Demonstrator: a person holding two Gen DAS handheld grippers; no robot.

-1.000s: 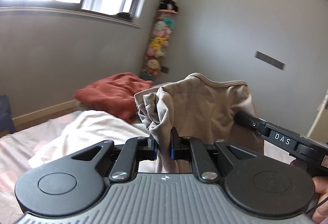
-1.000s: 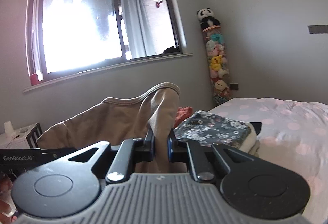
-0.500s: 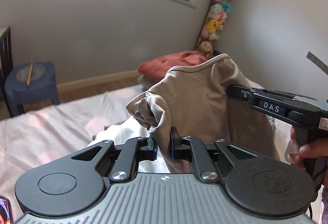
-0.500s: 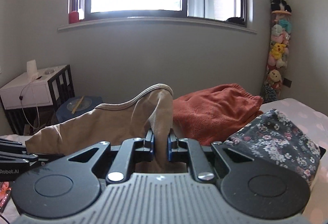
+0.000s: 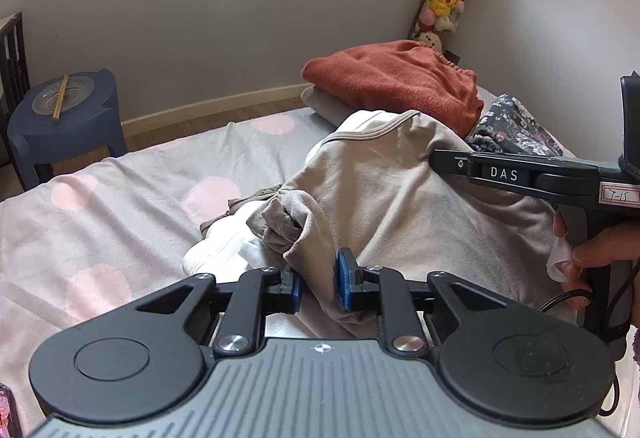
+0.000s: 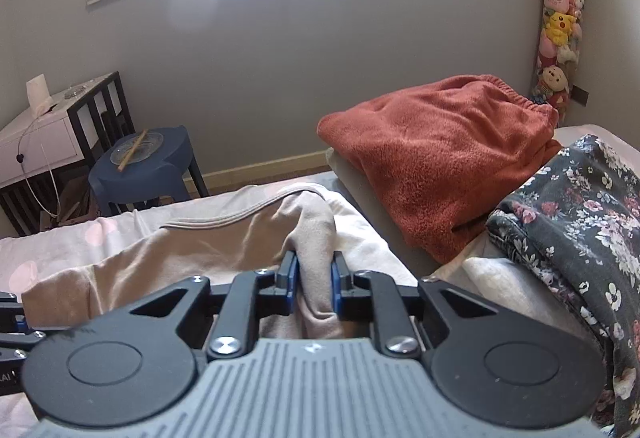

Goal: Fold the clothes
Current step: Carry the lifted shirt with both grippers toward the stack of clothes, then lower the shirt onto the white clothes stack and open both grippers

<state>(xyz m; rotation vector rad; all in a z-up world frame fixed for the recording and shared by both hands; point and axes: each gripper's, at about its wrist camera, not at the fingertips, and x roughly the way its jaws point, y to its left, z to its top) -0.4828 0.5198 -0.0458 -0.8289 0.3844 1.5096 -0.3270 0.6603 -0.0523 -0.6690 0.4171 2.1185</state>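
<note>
A beige garment point(image 5: 400, 197) lies slumped on the pink-dotted bed point(image 5: 120, 217), over a white cloth point(image 5: 224, 250). My left gripper point(image 5: 318, 288) has a bunched corner of it between its blue pads; its jaws are opening and a thin gap shows at the left pad. My right gripper point(image 6: 314, 282) holds another fold of the beige garment point(image 6: 180, 258), which fills the space between its pads as its jaws are opening too. In the left wrist view the right gripper point(image 5: 500, 173) reaches in from the right, held by a hand point(image 5: 600, 250).
A folded orange fleece point(image 6: 440, 157) sits on a grey pad at the bed's far end, with a dark floral garment point(image 6: 580, 230) beside it on the right. A blue stool point(image 6: 148, 169) with a plate and chopsticks stands on the floor beyond the bed, beside a white side table point(image 6: 48, 133).
Both grippers came down and tilted toward the bed, lowering the beige garment from hanging in the air onto the bedding. The pads of both have spread slightly.
</note>
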